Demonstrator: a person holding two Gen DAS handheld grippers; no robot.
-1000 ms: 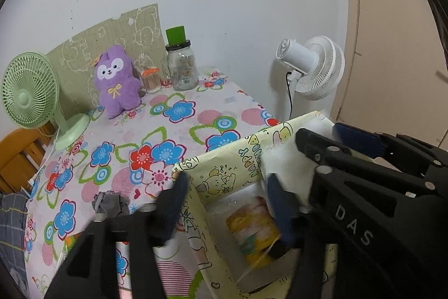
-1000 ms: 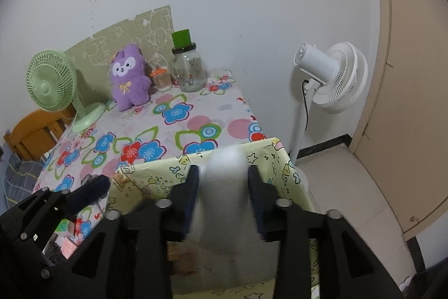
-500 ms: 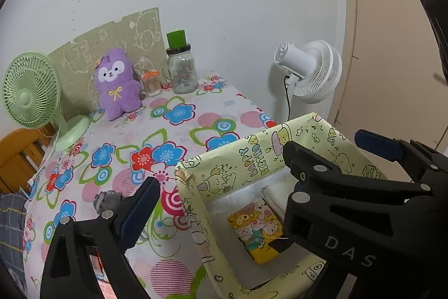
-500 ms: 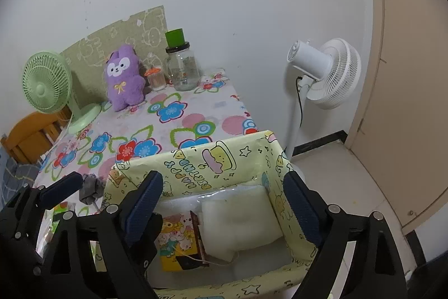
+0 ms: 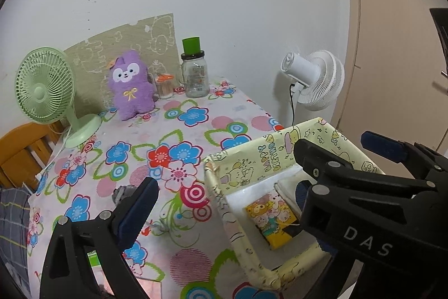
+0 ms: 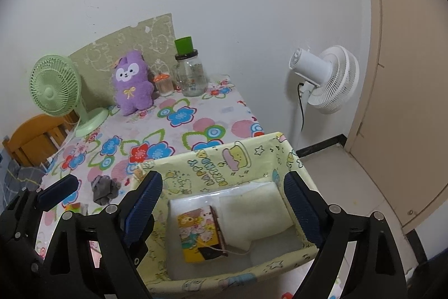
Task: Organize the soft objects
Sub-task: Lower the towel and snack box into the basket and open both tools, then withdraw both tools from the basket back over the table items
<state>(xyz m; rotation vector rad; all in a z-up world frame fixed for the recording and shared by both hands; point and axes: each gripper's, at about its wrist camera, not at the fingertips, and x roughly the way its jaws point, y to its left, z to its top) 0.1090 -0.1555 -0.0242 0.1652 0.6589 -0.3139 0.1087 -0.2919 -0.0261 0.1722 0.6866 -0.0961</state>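
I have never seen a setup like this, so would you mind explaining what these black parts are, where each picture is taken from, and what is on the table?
The black parts are two-finger tools that a person holds, one per hand, each with a fisheye camera looking along its fingers. One picture comes from the left hand-held gripper, the other from the right hand-held gripper. Both are open and hold nothing.

On the flowered tablecloth stands a yellow cartoon-print box at the near right corner. Inside it lie a white soft pad and a small colourful packet. A crumpled grey cloth lies on the table left of the box. At the back are a purple plush toy, a green desk fan and a glass jar. A white fan stands beside the table.
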